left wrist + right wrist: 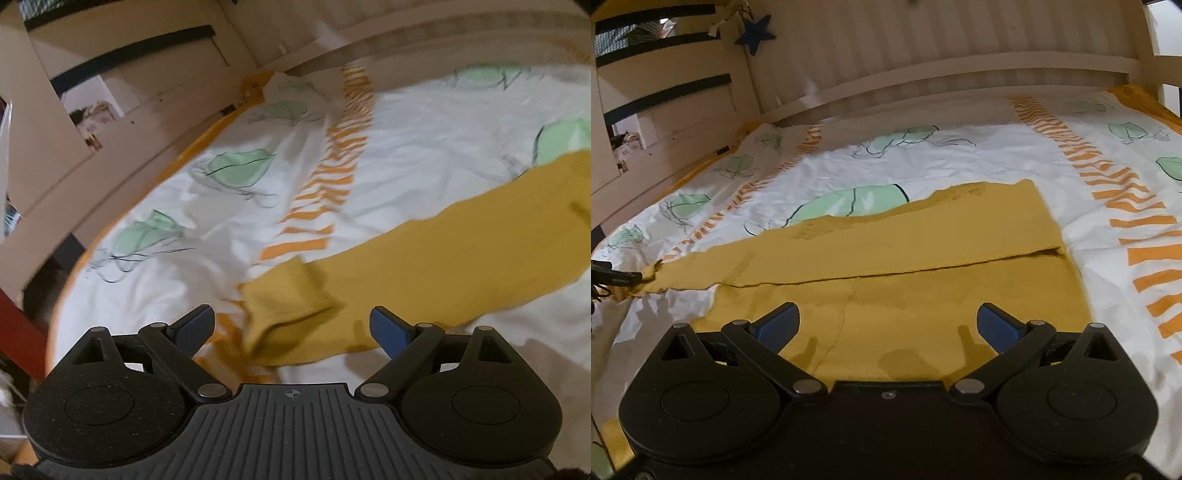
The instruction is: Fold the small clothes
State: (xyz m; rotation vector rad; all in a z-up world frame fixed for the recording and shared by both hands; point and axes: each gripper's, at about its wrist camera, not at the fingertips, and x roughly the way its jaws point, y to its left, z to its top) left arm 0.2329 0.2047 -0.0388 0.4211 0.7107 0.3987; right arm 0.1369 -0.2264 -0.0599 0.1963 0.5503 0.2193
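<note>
A mustard-yellow garment (897, 258) lies spread flat on the bed, folded over on itself so that one long edge runs across it like a seam from left to right. Its narrow end trails off to the left, where the cuff (291, 295) is turned back and slightly bunched. In the left wrist view the same cloth stretches away to the right in a long band.

The right gripper (888, 325) hangs low over the near part of the garment, its blue pads (779, 325) spread wide with nothing between them. The left gripper (293, 326) sits just over the bunched cuff, equally wide open and empty; the cloth lies between and below its pads (194, 328), though that view is blurred and I cannot tell whether they touch it. At the far left of the right wrist view, a dark tip shows right at the garment's narrow end.

Under the garment is a white bedsheet (960, 155) printed with pale green leaves and bands of orange stripes (1126, 206), rumpled in places. Behind the bed runs a pale wooden rail (960, 70), and a dark blue star (755, 33) hangs at the upper left.
</note>
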